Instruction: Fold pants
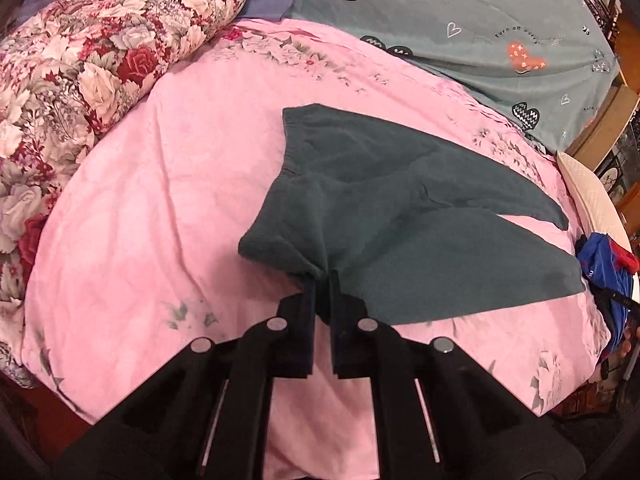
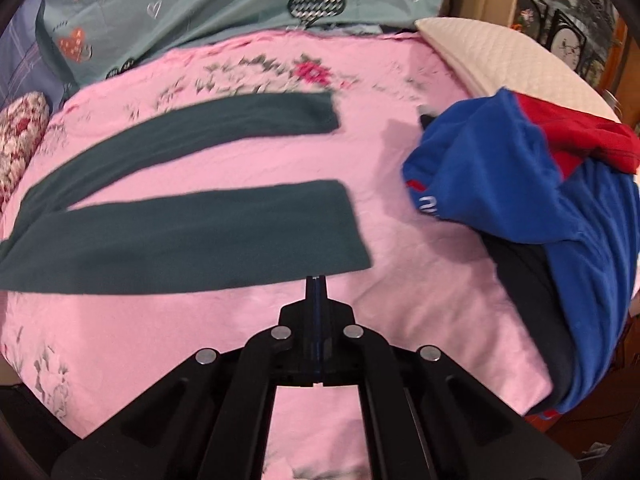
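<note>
Dark teal pants [image 1: 380, 200] lie spread on a pink bedsheet [image 1: 160, 220], the waist toward the left and two legs running right. My left gripper [image 1: 323, 280] is shut on the near waist corner, which is bunched and lifted a little. In the right wrist view the two pant legs [image 2: 180, 236] lie flat and apart. My right gripper [image 2: 317, 280] is shut at the near edge of the closer leg's hem; whether it pinches cloth is hidden.
A floral quilt [image 1: 80, 68] is piled at the left. A teal heart-print sheet [image 1: 480, 20] lies behind. A heap of blue and red clothes [image 2: 540, 200] sits right of the legs, before a white pillow [image 2: 500, 56].
</note>
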Motion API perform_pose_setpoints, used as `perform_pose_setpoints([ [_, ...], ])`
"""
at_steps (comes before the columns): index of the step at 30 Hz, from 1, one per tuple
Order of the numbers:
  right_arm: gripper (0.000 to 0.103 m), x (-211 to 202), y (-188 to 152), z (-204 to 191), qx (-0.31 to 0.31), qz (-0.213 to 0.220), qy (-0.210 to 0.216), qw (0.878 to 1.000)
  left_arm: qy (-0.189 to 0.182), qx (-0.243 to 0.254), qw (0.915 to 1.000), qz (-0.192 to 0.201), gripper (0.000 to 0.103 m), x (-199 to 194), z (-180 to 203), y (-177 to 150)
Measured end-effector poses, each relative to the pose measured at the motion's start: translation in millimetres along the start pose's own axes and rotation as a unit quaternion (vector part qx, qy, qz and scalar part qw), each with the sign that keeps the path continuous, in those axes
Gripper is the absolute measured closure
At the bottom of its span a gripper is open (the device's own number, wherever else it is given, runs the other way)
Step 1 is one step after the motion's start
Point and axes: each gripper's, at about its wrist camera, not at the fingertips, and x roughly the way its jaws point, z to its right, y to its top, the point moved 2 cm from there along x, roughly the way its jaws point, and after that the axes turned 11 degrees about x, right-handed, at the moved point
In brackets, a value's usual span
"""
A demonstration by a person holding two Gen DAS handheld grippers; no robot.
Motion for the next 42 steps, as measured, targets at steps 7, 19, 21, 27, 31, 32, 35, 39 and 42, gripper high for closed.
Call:
perform_pose_setpoints([
  [7,0.047,23.5,-14.7,-10.0,0.004,-0.028,0.037,0.999,-0.007,0.002,0.9998,-0.021,0.092,17.1,4.7,-8.0],
  [19,0.047,93.0,8.6,29.5,0.126,-0.021,0.013,0.992,-0.008,-0.013,0.9994,-0.031,0.09,36.7,0.6,-11.9],
  [21,0.049,97.7,9.1,35.1,0.156,-0.029,0.03,0.987,-0.008,-0.016,0.9993,-0.033,0.09,38.8,0.3,-12.1],
  [27,0.099,68.8,9.4,24.6,0.138,-0.001,0.048,0.989,-0.007,-0.022,0.9994,-0.025,0.09,37.9,-1.9,-9.4],
  [31,0.099,35.7,5.3,27.8,0.133,0.012,0.052,0.99,-0.001,-0.016,0.9995,-0.026,0.094,33.8,-1.7,-10.0],
  [32,0.099,25.7,3.9,29.6,0.132,0.013,0.05,0.99,0.0,-0.015,0.9995,-0.027,0.094,32.2,-2.0,-10.4],
  [35,0.099,10.2,1.1,37.7,0.132,0.013,0.034,0.991,0.002,-0.008,0.9996,-0.027,0.094,26.2,-2.4,-10.7],
  [39,0.099,9.1,3.4,51.1,0.152,0.013,0.022,0.988,-0.003,-0.003,0.9995,-0.03,0.094,26.6,-1.3,-10.2],
  [42,0.099,30.6,2.7,50.2,0.146,-0.018,0.013,0.989,-0.017,0.011,0.9989,-0.043,0.091,33.6,7.4,-15.4],
])
